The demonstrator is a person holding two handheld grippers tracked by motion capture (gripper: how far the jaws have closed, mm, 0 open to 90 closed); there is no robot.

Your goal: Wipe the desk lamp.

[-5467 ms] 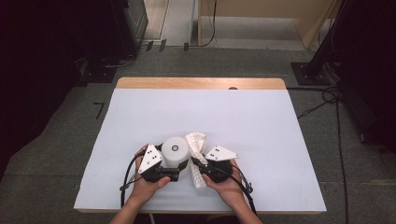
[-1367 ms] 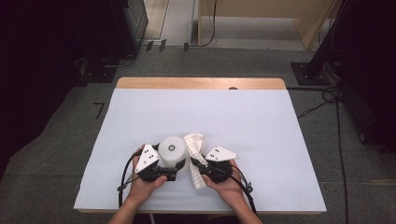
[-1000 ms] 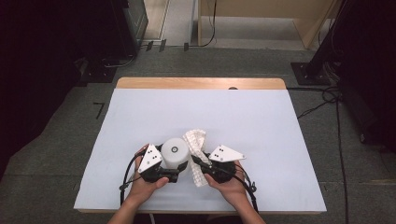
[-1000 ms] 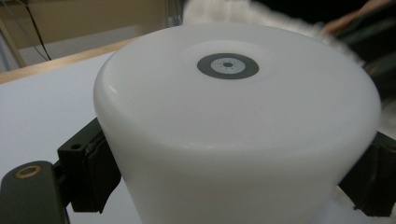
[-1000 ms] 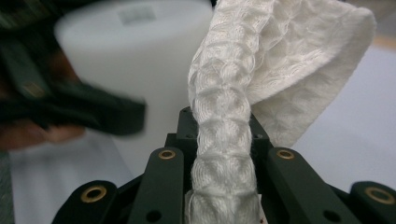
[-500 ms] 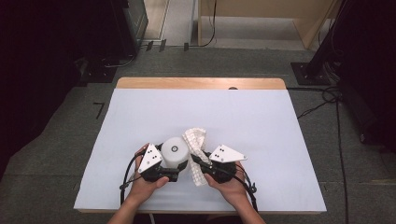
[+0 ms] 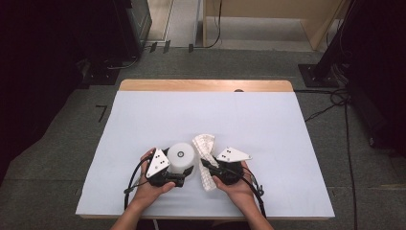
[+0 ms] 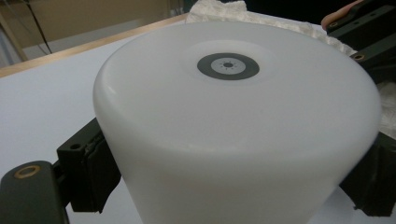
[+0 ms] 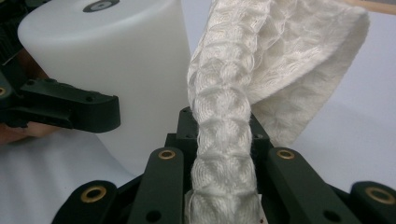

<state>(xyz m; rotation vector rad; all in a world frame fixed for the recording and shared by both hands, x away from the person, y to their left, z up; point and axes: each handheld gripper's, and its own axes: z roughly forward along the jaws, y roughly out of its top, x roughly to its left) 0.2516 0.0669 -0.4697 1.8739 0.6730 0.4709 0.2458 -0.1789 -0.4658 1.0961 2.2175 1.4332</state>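
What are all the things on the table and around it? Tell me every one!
white tub: one, milky white with a grey ring on its flat top, upside down near the table's front, clamped between the left gripper's jaws
cloth: one, white and waffle-textured, bunched beside the tub on its right, pinched by the right gripper
table: one, pale blue-white top with a wooden strip along the far edge
cables: several, black, on the grey floor to the right
left gripper: one, black with a grey plate, in the left hand
right gripper: one, black with a grey plate, in the right hand
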